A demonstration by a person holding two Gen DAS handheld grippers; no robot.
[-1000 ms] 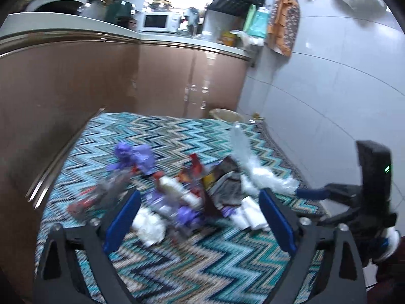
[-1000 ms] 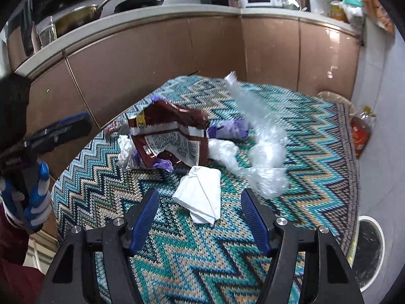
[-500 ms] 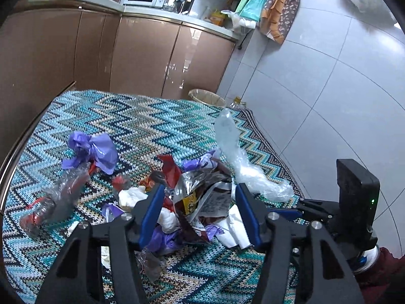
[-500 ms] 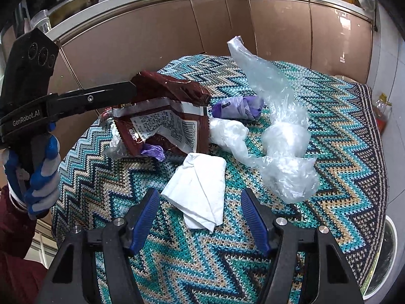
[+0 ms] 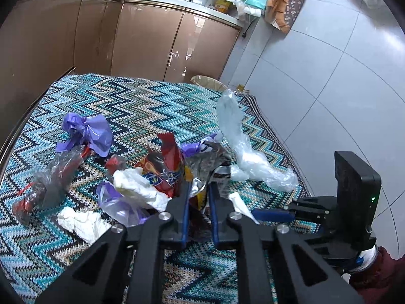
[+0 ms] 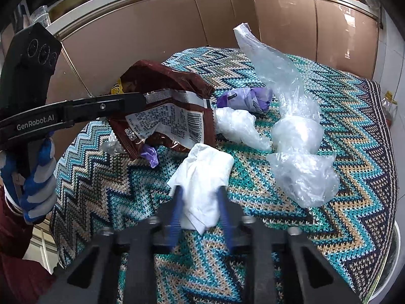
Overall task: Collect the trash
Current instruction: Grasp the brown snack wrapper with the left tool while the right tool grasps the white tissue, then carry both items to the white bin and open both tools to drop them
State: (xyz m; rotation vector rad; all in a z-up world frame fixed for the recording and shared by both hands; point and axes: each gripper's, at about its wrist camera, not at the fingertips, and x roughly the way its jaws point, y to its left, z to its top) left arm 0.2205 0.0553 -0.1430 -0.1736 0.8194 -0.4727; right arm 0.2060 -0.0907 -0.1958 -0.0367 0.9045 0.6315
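The left tongs [image 5: 198, 190] are clamped on the top edge of a brown wrapper [image 6: 172, 124], which sits amid the trash on the zigzag-clothed counter [image 6: 341, 228]. The right tongs [image 6: 200, 197] are closed around a white tissue [image 6: 202, 177] just in front of it, with clear plastic [image 6: 291, 126] beside.
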